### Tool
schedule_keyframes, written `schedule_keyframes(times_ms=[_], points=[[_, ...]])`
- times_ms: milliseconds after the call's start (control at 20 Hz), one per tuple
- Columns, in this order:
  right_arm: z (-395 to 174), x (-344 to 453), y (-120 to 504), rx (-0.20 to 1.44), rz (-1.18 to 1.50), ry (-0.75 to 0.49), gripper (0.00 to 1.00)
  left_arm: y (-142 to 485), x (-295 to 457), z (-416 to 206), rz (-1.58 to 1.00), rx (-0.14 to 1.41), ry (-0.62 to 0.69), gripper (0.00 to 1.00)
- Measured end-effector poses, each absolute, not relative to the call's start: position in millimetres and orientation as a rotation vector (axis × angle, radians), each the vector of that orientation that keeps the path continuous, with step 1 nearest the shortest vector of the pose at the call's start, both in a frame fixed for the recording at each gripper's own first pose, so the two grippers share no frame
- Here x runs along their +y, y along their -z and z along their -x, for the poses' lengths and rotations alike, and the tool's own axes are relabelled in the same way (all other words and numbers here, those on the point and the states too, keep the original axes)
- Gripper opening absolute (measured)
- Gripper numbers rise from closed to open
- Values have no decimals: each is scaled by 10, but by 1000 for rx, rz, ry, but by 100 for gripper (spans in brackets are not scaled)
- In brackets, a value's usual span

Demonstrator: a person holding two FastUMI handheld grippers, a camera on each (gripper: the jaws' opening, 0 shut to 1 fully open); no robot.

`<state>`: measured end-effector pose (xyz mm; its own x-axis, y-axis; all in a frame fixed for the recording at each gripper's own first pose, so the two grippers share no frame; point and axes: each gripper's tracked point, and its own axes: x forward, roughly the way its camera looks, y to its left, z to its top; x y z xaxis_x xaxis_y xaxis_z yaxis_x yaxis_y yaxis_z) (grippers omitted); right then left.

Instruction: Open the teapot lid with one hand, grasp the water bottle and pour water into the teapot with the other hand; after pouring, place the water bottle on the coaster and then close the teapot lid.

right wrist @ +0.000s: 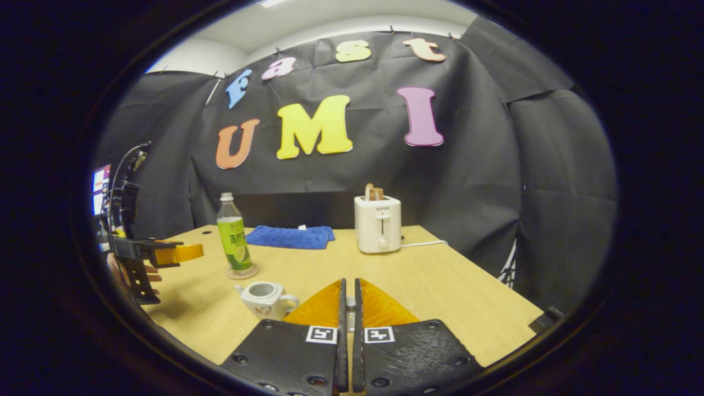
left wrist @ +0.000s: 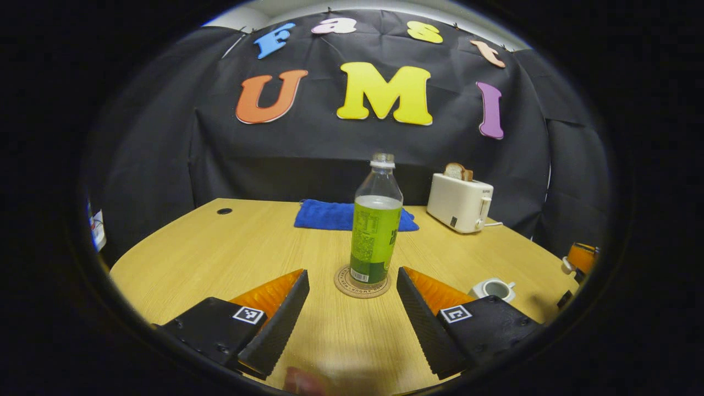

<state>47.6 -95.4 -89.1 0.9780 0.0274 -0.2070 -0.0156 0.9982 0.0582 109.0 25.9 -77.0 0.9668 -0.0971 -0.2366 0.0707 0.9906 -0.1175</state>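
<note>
1. on the wooden surface (left wrist: pixel 220 258), near its middle: water bottle (left wrist: pixel 376 225) upright on the round coaster (left wrist: pixel 352 287), cap on, partly full.
2. left gripper (left wrist: pixel 352 308): fingers spread wide, just short of the bottle, touching nothing; seen from the right gripper view at far left (right wrist: pixel 165 254), held by a hand.
3. right gripper (right wrist: pixel 347 308): fingers pressed nearly together, a thin gap between; cannot tell whether something is pinched there.
4. just beside the right fingers: white teapot (right wrist: pixel 267 298), lid off, top open, well apart from the bottle.
5. farther back: blue cloth (right wrist: pixel 290 237), white toaster (right wrist: pixel 377 224) with bread in its slot.
</note>
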Motion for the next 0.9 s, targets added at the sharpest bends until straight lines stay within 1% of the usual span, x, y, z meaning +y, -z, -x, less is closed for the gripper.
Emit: schedule_keyframes(times_ms=[150, 350, 500, 600, 650, 900], points=[[-622, -697, 807, 191, -39, -81, 3, 629, 393, -793, 116, 195, 43, 99], [-855, -341, 731, 172, -10, -153, 4, 381, 548, -515, 7, 85, -17, 98], [-994, -111, 763, 178, 9, -194, 3, 309, 574, -359, -32, 55, -27, 98], [-1066, 36, 816, 189, 14, -222, 5, 269, 598, -282, -41, 43, -32, 98], [-1088, 100, 838, 194, 18, -233, 3, 259, 585, -246, -39, 41, -25, 98], [-1159, 318, 955, 207, 36, -269, 4, 212, 584, -177, -62, 37, -16, 98]])
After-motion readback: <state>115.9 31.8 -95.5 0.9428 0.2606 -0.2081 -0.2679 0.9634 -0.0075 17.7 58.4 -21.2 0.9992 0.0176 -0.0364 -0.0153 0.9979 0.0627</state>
